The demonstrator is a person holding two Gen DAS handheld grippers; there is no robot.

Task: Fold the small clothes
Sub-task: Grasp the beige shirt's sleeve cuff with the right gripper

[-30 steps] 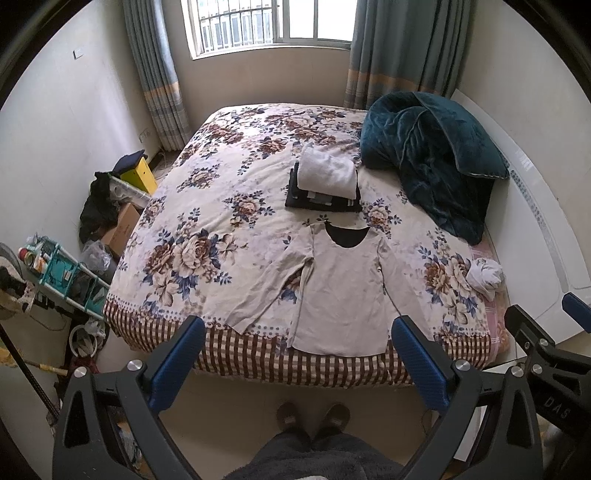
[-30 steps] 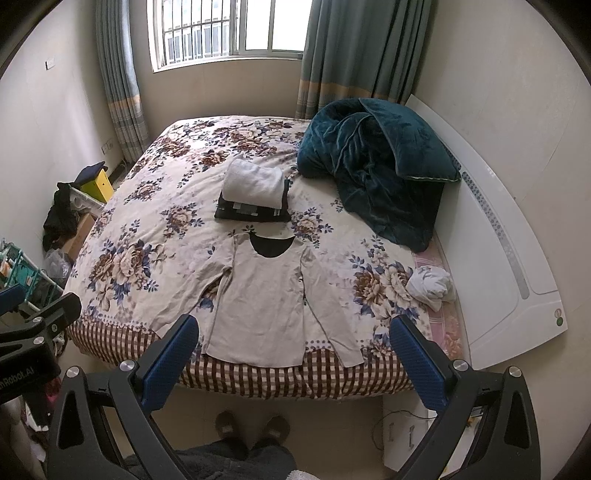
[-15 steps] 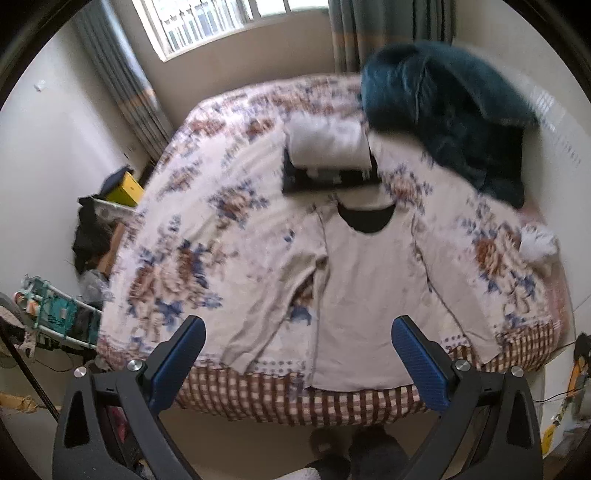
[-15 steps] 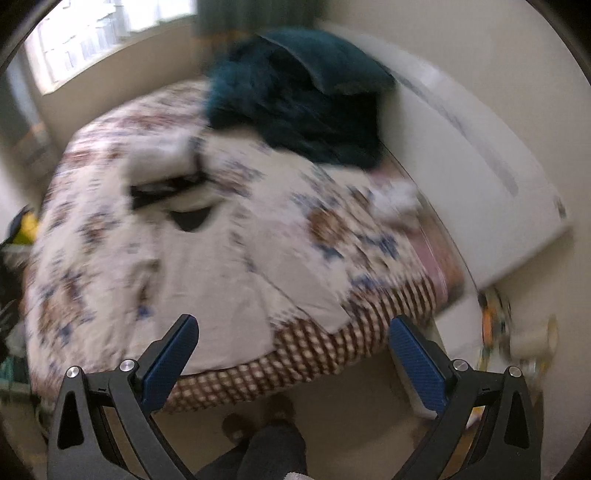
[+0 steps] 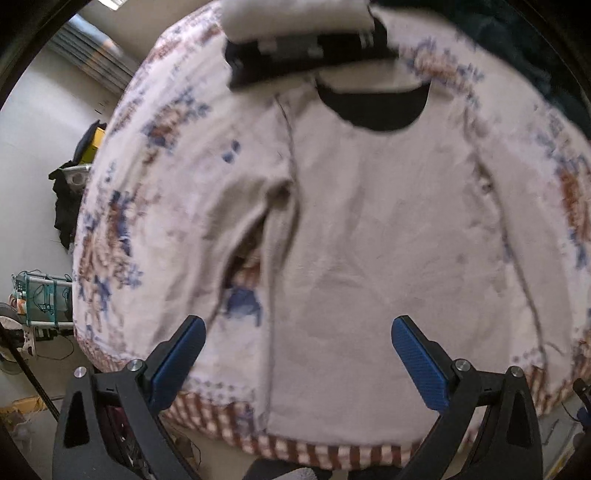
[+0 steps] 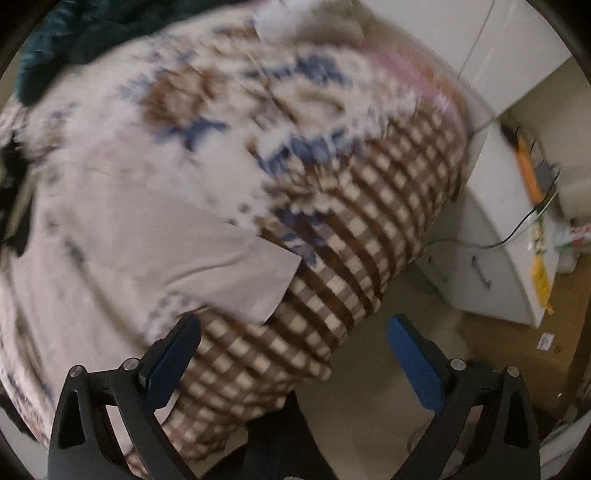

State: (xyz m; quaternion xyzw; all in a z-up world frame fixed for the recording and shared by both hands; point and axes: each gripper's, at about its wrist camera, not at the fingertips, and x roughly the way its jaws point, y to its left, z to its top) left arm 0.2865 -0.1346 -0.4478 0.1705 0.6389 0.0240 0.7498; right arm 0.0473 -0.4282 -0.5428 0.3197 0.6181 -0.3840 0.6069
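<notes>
A beige long-sleeved top (image 5: pixel 369 236) with a dark neck lining lies flat on the floral bed cover (image 5: pixel 147 192), its hem at the bed's near edge. My left gripper (image 5: pixel 295 332) hangs open above the lower left part of the top, nothing between its blue pads. In the right wrist view the cuff of the top's right sleeve (image 6: pixel 236 273) lies at the bed's checked corner (image 6: pixel 351 258). My right gripper (image 6: pixel 293 332) points down just below that cuff; its jaws are wide and closing, with nothing pressed between them.
A stack of folded clothes (image 5: pixel 303 40) sits beyond the top's neck, a dark teal quilt (image 6: pixel 92 33) farther back. A white bedside cabinet (image 6: pixel 491 258) with cables stands right of the bed corner. Clutter and a teal rack (image 5: pixel 40 299) stand at the left wall. The person's legs (image 6: pixel 280 443) are below.
Both grippers dropped from high over the room to close above the bed. The left now hovers over the top's body; the right swung toward the bed's right corner and the sleeve cuff.
</notes>
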